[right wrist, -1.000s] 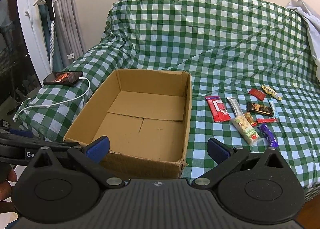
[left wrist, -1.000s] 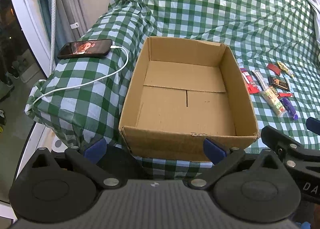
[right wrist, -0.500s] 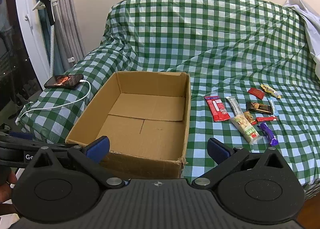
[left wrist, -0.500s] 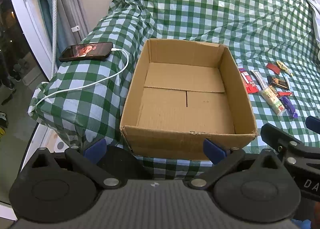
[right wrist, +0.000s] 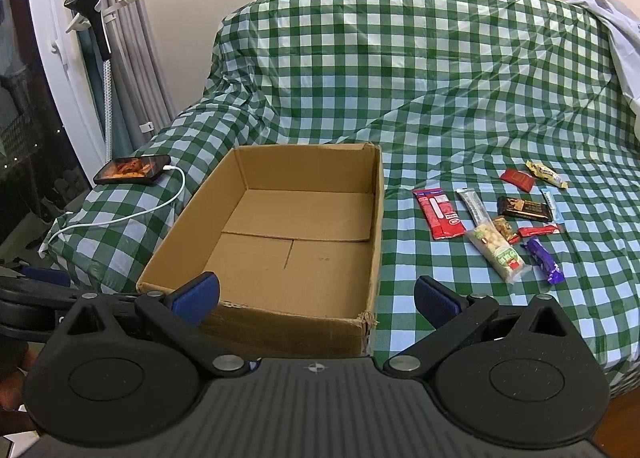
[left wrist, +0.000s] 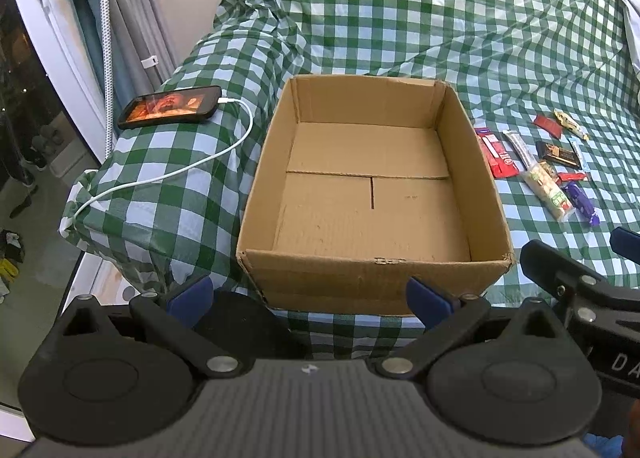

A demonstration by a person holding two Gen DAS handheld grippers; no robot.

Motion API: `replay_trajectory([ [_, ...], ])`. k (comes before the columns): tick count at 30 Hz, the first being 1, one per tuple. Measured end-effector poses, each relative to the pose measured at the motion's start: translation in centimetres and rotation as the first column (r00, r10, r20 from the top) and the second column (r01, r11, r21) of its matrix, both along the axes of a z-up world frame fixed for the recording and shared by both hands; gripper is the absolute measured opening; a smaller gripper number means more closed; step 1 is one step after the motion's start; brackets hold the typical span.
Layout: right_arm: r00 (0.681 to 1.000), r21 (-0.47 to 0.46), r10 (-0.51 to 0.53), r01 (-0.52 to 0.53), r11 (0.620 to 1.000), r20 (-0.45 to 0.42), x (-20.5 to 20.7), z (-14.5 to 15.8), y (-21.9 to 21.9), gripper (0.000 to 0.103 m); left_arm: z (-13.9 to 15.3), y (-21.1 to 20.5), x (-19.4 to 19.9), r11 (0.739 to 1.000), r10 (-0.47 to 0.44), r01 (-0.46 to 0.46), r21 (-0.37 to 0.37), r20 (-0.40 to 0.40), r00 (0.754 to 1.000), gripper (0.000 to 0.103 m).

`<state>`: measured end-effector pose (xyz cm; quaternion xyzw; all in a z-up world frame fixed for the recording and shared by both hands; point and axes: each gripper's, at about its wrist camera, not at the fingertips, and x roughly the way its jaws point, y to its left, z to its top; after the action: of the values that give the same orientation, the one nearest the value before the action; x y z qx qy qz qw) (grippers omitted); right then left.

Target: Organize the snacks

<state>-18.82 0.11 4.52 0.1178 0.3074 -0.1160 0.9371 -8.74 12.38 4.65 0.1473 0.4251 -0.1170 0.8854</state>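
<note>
Hovering short of the cardboard box (left wrist: pixel 372 193), the left tool (left wrist: pixel 308 294) is spread wide with nothing between its blue pads (left wrist: pixel 190 294). In the left wrist view the box sits dead ahead, nothing visible inside it. The snacks (left wrist: pixel 540 165) lie ahead and to the right, past the box's right wall, well apart from this tool. The right tool (left wrist: pixel 580 290) pokes in at the right edge, close by. Risk: both tools heading for the same snack pile could knock together. The phone (left wrist: pixel 172 111) and its white cable (left wrist: pixel 180 169) lie ahead-left on the checkered cover (left wrist: pixel 400 17); a wide swing left could snag the cable and drag the phone off.

In the right wrist view the right tool (right wrist: pixel 316 298) is also spread, holding nothing. The box (right wrist: pixel 280 234) is ahead-left, its near corner just past the left pad (right wrist: pixel 198 296). The snacks (right wrist: pixel 496 217) are ahead-right, packed tight: the red wrapper (right wrist: pixel 440 213), nut bar (right wrist: pixel 498 254) and purple bar (right wrist: pixel 542 260) lie near each other, some touching. Likely failures: the spread jaws closing on two wrappers at once, thin flat packs slipping out because the soft cover gives underneath, or the cloth getting pinched along with a wrapper. The light box could slide if bumped on the drop.
</note>
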Motion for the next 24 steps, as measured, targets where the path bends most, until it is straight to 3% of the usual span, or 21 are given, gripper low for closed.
replay_trajectory([
  [10,0.998,0.089,-0.064,0.063,0.994,0.011,-0.7,-0.8,-2.5,0.103,-0.5,-1.9,-0.3,0.998,-0.042,0.042,0.053,-0.009,0.999,0.103],
  [15,0.993,0.113,-0.118,0.115,0.987,0.022,-1.3,-1.6,-4.7,0.103,-1.0,-3.7,0.0,0.996,-0.076,0.079,0.046,-0.061,0.995,0.103],
  [24,0.94,0.124,-0.339,0.333,0.935,0.029,-3.5,-3.3,-11.6,0.103,-1.6,-9.2,0.3,0.985,-0.154,0.159,0.067,-0.083,0.985,0.103],
])
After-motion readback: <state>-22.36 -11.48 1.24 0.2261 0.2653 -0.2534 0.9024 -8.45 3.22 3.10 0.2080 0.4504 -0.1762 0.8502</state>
